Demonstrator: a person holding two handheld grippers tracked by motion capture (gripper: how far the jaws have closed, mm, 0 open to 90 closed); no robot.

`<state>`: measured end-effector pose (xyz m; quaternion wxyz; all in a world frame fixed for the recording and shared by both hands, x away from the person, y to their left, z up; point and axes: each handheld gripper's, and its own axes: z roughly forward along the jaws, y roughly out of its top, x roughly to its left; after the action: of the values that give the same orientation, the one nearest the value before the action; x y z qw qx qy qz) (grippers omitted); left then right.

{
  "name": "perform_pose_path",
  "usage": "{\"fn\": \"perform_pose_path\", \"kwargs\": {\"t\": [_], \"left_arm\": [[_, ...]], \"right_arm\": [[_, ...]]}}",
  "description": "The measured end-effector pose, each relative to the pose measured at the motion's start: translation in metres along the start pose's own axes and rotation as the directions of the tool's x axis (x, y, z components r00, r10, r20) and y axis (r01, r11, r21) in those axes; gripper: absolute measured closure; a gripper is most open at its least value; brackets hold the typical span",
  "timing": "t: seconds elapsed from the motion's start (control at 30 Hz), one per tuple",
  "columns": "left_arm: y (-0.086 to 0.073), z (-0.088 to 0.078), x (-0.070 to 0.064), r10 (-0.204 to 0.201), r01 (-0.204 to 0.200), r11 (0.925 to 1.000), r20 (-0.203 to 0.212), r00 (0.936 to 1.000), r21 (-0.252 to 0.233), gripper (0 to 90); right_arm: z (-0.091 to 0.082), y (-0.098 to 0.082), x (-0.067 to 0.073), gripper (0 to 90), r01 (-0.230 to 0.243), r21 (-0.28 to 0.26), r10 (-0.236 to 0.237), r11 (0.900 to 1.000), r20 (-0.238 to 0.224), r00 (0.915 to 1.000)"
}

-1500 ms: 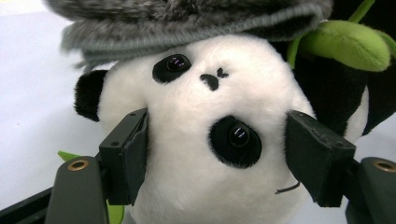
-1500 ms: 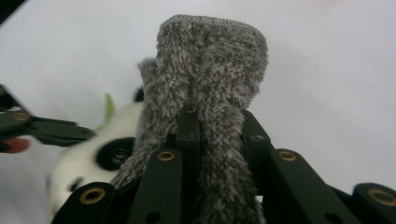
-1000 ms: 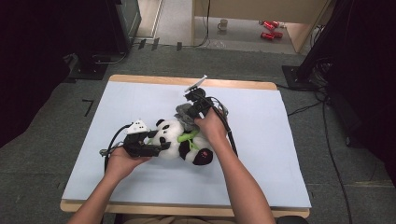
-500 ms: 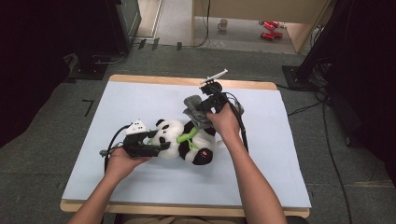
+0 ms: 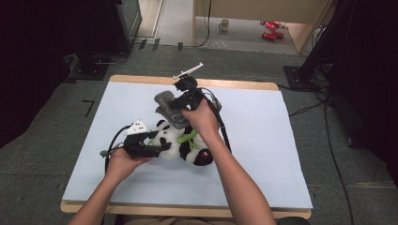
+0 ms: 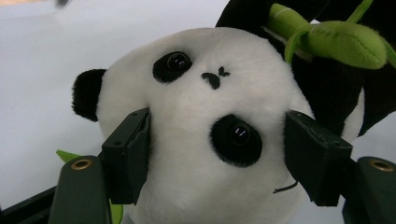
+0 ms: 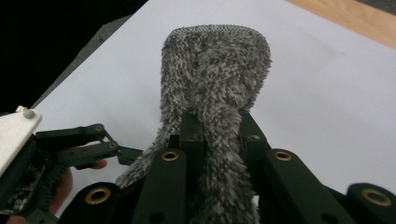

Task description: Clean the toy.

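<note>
Nearest the person, left gripper point(image 5: 162, 146): its jaws are clamped on either side of the panda plush's point(image 5: 180, 143) white head, pinning it on the pale blue mat point(image 5: 281, 154).
Panda plush: lies on its side near the middle of the mat, with a green bamboo sprig point(image 6: 327, 39) sewn across its chest (the face is upside down in the left gripper view).
Right gripper point(image 5: 174, 104): just beyond the panda, its jaws are closed tight on a fuzzy grey knitted piece point(image 7: 217, 74), held raised above the panda's body; it looks like a small hat or sleeve, though I cannot tell which.
Step in hand: by my reading, the grey piece is either being drawn off the toy or brought to it.
How to do it well: keep the head squeeze firm but not crushing, so the toy does not slide; move the grey knit along the toy's length, not sideways, since plush snags.
Risk: the knit may stretch or slip from the narrow pinch.
Far edge: wooden table rim point(image 5: 234, 84), well apart from both.
</note>
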<state>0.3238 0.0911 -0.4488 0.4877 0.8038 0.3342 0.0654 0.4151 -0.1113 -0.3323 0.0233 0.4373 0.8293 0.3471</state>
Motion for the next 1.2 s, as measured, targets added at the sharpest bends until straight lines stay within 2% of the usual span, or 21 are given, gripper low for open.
{"fn": "perform_pose_path", "kwargs": {"t": [0.13, 0.27, 0.33, 0.37, 0.4, 0.43, 0.57, 0.87, 0.93, 0.97, 1.1, 1.2], "left_arm": [[0.000, 0.000, 0.000, 0.001, -0.001, 1.0000, -0.002, 1.0000, 0.004, 28.9], [0.000, 0.000, 0.000, 0.005, -0.005, 1.0000, -0.004, 1.0000, 0.007, 29.0], [0.001, 0.000, 0.000, -0.001, 0.001, 1.0000, -0.009, 1.0000, 0.007, 28.9], [0.000, 0.001, 0.001, -0.008, 0.008, 0.9999, -0.010, 0.9999, 0.008, 28.8], [0.000, 0.001, 0.001, -0.003, 0.003, 1.0000, -0.009, 0.9999, 0.009, 28.9], [0.000, 0.001, 0.001, 0.004, -0.004, 0.9999, -0.010, 0.9999, 0.010, 29.2], [0.001, 0.001, 0.001, 0.006, -0.006, 0.9997, -0.011, 0.9999, 0.022, 30.0], [0.002, 0.001, 0.001, -0.005, 0.006, 0.9998, -0.012, 0.9999, 0.018, 30.3], [0.002, 0.001, 0.001, 0.002, -0.001, 0.9999, -0.010, 0.9999, 0.014, 30.6], [0.002, 0.001, 0.000, 0.002, -0.002, 0.9999, -0.010, 0.9999, 0.013, 30.8], [0.002, 0.001, 0.001, -0.003, 0.003, 0.9999, -0.008, 1.0000, 0.011, 30.9], [0.002, 0.000, 0.002, -0.004, 0.004, 0.9999, -0.006, 1.0000, 0.013, 31.2]], "right_arm": [[0.021, -0.002, 0.011, 77.2, 0.011, 0.032, -0.011, 0.999, -0.021, 0.9997], [0.040, -0.011, 0.013, 77.1, 0.022, 0.081, -0.021, 0.997, -0.005, 0.9998], [0.048, -0.017, 0.012, 76.9, 0.044, 0.117, -0.049, 0.992, 0.044, 0.9978], [0.051, -0.021, 0.012, 76.8, 0.076, 0.138, -0.088, 0.988, 0.087, 0.9923], [0.052, -0.025, 0.011, 76.9, 0.094, 0.127, -0.106, 0.987, 0.091, 0.9901], [0.051, -0.028, 0.009, 76.8, 0.087, 0.107, -0.096, 0.991, 0.082, 0.9920], [0.046, -0.033, 0.003, 76.7, 0.066, 0.092, -0.073, 0.993, 0.075, 0.9945], [0.030, -0.048, -0.025, 76.7, -0.007, 0.110, -0.005, 0.994, 0.110, 0.9939], [0.025, -0.054, -0.034, 76.4, -0.025, 0.103, 0.015, 0.994, 0.100, 0.9949], [0.023, -0.055, -0.036, 76.4, -0.026, 0.102, 0.016, 0.994, 0.098, 0.9951], [0.015, -0.054, -0.037, 76.4, 0.002, 0.108, -0.017, 0.994, 0.136, 0.9906], [0.010, -0.053, -0.040, 76.7, 0.004, 0.106, -0.020, 0.994, 0.148, 0.9888]]}}
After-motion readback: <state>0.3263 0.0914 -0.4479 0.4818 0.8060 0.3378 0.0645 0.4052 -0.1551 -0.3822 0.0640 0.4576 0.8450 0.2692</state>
